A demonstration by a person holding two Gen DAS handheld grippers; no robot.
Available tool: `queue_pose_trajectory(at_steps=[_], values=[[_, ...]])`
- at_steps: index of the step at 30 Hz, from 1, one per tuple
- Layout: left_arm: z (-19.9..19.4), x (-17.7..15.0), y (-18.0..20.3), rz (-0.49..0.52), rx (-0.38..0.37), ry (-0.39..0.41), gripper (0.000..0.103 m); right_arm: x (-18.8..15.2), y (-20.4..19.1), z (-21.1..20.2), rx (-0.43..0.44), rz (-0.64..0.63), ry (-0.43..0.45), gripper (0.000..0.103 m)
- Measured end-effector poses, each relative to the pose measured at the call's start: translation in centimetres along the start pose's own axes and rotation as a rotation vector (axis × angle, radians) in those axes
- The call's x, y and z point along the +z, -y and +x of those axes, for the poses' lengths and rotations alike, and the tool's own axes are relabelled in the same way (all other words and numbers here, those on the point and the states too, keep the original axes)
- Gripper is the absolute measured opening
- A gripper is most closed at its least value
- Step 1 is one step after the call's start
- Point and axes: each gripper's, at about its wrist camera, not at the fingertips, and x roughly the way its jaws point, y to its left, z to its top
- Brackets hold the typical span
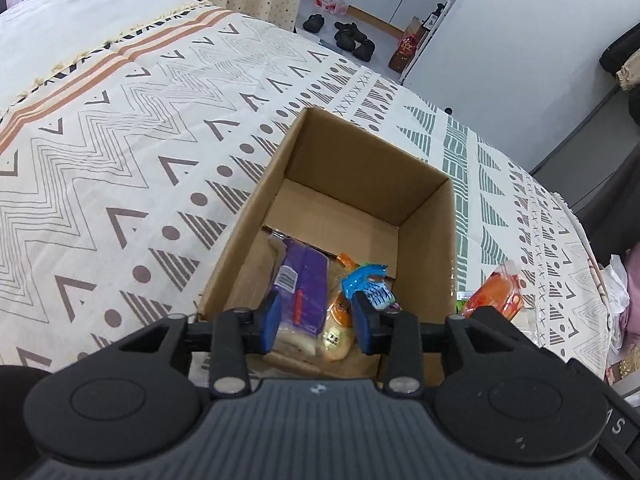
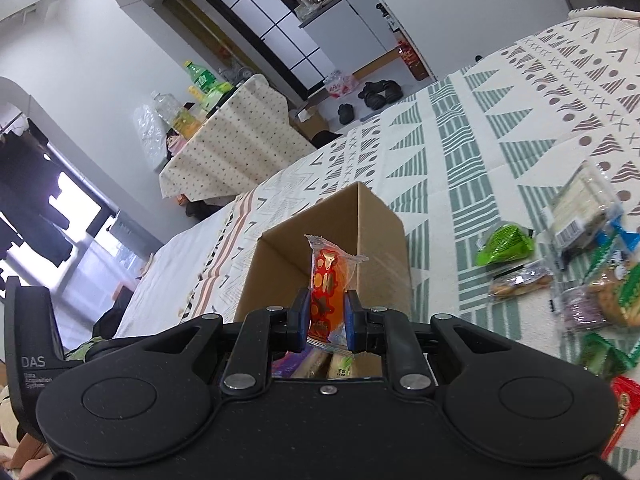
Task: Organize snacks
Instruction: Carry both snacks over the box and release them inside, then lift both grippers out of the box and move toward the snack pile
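An open cardboard box [image 1: 428, 240] stands on the patterned tablecloth. In it lie a purple packet [image 1: 304, 280], a yellow bun packet [image 1: 336, 332] and a blue packet [image 1: 368, 280]. My left gripper [image 1: 316, 324] hangs over the box's near end with its jaws apart and nothing pressed between the pads. The blue packet sits just past the right fingertip. My right gripper [image 2: 326, 320] is shut on an orange-red packet [image 2: 326, 284] held upright at the box [image 2: 360, 232] rim. The same orange-red packet [image 1: 496, 292] shows beside the box's right wall in the left wrist view.
Several loose snacks lie on the cloth right of the box: a green packet [image 2: 506, 246], a clear pack of white wafers [image 2: 580, 208], a biscuit pack [image 2: 520, 280]. A cloth-covered side table with bottles [image 2: 204, 80] and shoes [image 1: 352, 38] on the floor lie beyond.
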Motion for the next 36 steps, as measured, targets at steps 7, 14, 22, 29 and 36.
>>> queue_pose_trajectory(at_steps=[7,14,22,29,36], values=[[-0.4,-0.1,-0.2,-0.008,0.017,-0.013,0.049,-0.2,-0.8,0.4,0.017,-0.025,-0.022,0.025],[-1.9,-0.2,0.7,0.014,0.030,0.005,0.071,-0.1,-0.3,-0.9,0.000,0.004,-0.007,0.034],[-3.3,-1.0,2.2,0.036,0.052,0.000,0.085,0.3,1.1,-3.8,-0.051,0.025,0.011,0.049],[-4.4,-2.2,3.7,0.087,0.073,0.024,0.096,0.3,2.1,-5.9,-0.111,0.047,0.027,0.067],[-5.5,-3.8,5.8,0.121,0.030,0.046,0.103,0.3,3.5,-8.2,-0.156,0.076,0.040,0.081]])
